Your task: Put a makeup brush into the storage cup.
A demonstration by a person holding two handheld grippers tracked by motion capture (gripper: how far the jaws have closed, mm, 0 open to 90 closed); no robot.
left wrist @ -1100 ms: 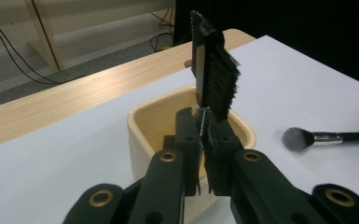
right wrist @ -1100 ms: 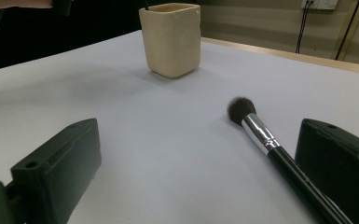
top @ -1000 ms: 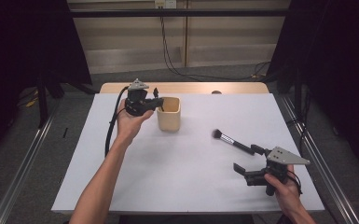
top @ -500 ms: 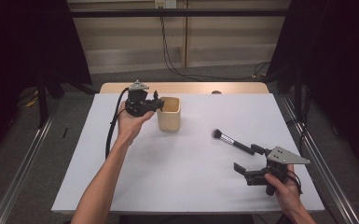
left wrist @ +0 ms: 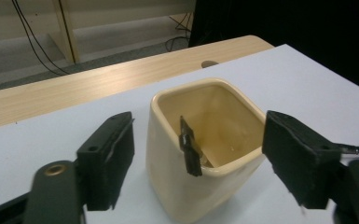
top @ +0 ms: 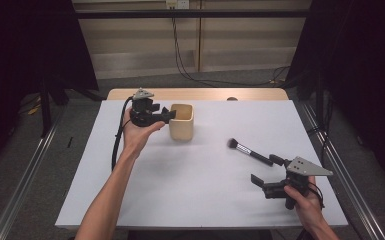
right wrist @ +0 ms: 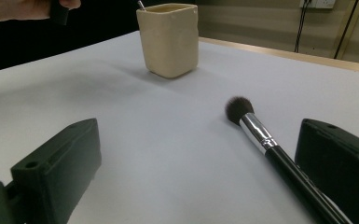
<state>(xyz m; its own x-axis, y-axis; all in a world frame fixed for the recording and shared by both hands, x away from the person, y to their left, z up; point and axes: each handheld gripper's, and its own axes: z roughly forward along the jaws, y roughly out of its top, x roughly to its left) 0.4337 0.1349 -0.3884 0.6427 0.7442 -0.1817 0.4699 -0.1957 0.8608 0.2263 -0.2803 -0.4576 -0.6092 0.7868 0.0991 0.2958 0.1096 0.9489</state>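
- Left claw [left wrist: 200,163] has just been opening: its jaws now stand apart either side of the cup [top: 182,121], nothing pinched between them.
- A small dark tool [left wrist: 189,148] leans inside the cup, against its near wall. Looks dropped off, I'd say.
- Right claw [top: 267,175] is spread wide, with the makeup brush [top: 250,152] lying on the table [top: 190,185] well right of the cup, probably next.

Left claw [left wrist: 193,154]: jaws just opening, now spread either side of the cream cup [left wrist: 205,144].
Small dark tool [left wrist: 189,147]: released, leaning inside cup.
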